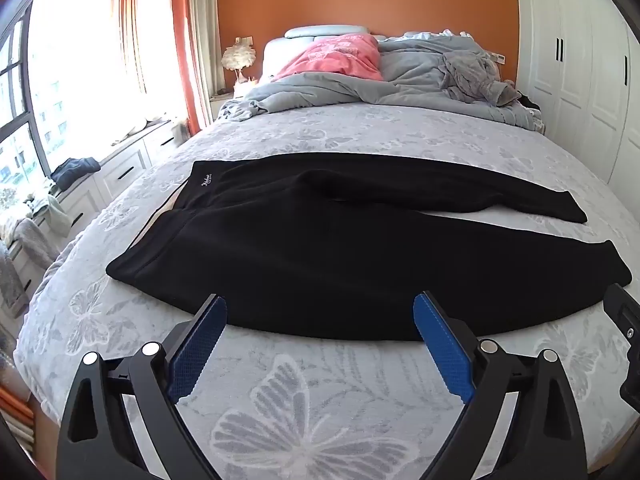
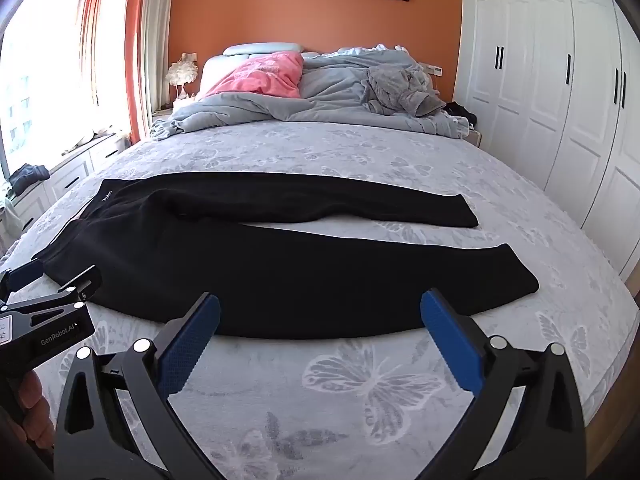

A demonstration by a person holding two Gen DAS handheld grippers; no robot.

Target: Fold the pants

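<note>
black fleece pants [image 1: 320,248] lie flat across the bed [image 1: 300,392], on a grey bedspread patterned with butterflies. the waistband sits at the left, with a small white logo near its far corner, and the two legs run off to the right, parted by a thin wedge of bedspread that widens toward the cuffs. the near leg's long edge faces both cameras.

the left tool [image 1: 320,312] hovers over the bedspread just short of that near edge, its blue-padded fingers [image 1: 200,344] spread wide and holding nothing. further right, the right tool [image 2: 320,312] hangs the same way by the middle of the near leg, jaws wide apart and empty; in its view the left tool shows at the far left, close to the waistband corner.

beyond the pants a rumpled grey duvet [image 1: 360,88] and a pink pillow [image 1: 340,58] are heaped at the headboard, against an orange wall [image 1: 360,0]. white wardrobes [image 2: 560,100] line the right side.
</note>
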